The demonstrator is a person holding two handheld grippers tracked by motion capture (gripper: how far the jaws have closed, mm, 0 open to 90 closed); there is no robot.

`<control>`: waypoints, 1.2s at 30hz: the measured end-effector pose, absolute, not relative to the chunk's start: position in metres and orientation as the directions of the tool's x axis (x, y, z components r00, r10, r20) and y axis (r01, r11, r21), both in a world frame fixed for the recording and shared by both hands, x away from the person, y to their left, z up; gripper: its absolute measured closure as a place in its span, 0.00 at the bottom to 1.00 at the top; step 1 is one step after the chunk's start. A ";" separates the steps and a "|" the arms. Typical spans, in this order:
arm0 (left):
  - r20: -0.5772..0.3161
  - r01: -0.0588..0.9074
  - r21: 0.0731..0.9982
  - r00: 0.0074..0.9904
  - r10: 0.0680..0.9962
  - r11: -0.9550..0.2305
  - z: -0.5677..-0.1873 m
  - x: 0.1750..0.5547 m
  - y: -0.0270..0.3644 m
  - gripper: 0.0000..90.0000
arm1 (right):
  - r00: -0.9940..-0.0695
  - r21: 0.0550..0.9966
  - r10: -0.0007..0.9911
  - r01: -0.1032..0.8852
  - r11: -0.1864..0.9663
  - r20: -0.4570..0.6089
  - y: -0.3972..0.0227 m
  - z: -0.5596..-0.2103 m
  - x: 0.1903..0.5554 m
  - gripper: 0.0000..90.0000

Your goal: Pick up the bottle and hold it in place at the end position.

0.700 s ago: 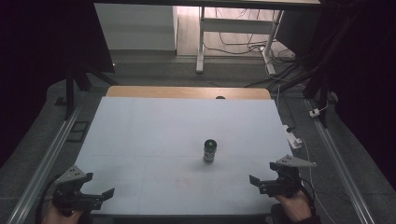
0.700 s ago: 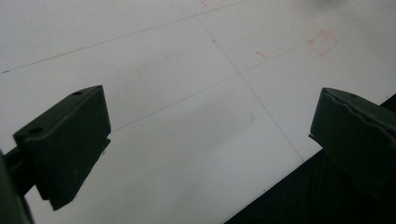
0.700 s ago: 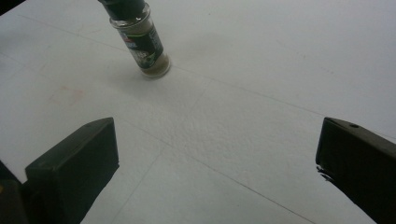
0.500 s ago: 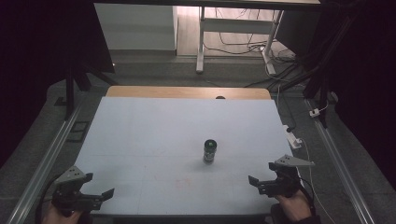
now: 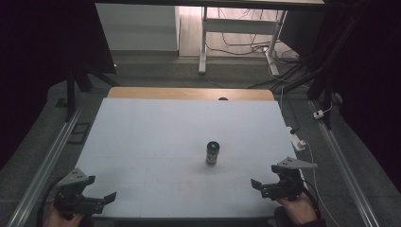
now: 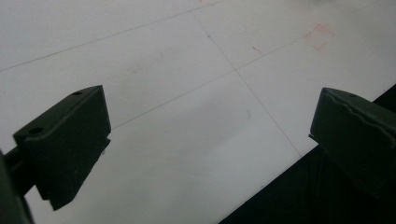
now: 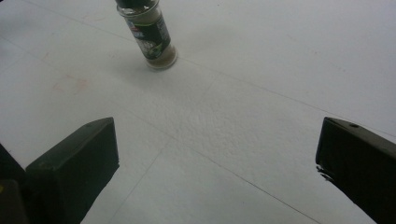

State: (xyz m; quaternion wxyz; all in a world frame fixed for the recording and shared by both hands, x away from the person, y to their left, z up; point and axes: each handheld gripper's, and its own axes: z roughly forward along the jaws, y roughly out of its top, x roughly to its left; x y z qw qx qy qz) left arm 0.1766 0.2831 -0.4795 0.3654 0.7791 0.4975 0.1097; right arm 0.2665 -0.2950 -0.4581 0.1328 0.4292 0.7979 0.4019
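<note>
A small glass spice jar (image 5: 213, 153) with a black cap and a dark green label stands upright near the middle of the white table (image 5: 156, 132). In the right gripper view the spice jar (image 7: 148, 33) stands ahead and to the left of the jaws. My right gripper (image 5: 259, 185) hovers at the table's front right, open, with nothing between its jaws. At the front left corner my left gripper (image 5: 106, 199) is open too, above bare table near the front edge (image 6: 261, 182). Both are well apart from the jar.
Faint red pencil marks (image 6: 318, 37) lie on the table surface ahead of the left gripper. A white power strip (image 5: 297, 141) hangs off the table's right edge. Metal rails (image 5: 45, 161) run along both sides. A wooden strip (image 5: 189, 93) borders the far edge.
The right gripper has dropped slightly toward the front edge. The left gripper and the jar stay where they were.
</note>
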 end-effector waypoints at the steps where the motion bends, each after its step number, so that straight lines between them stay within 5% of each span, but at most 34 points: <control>1: -0.191 0.695 0.678 0.482 0.855 -0.240 -0.479 0.177 0.283 0.00 | -0.596 0.756 0.791 0.579 0.306 0.137 -0.295 -0.458 0.266 0.00; 36: -0.202 0.693 0.682 0.485 0.851 -0.233 -0.479 0.177 0.284 0.00 | -0.698 0.781 0.706 0.504 0.369 0.117 -0.271 -0.455 0.268 0.00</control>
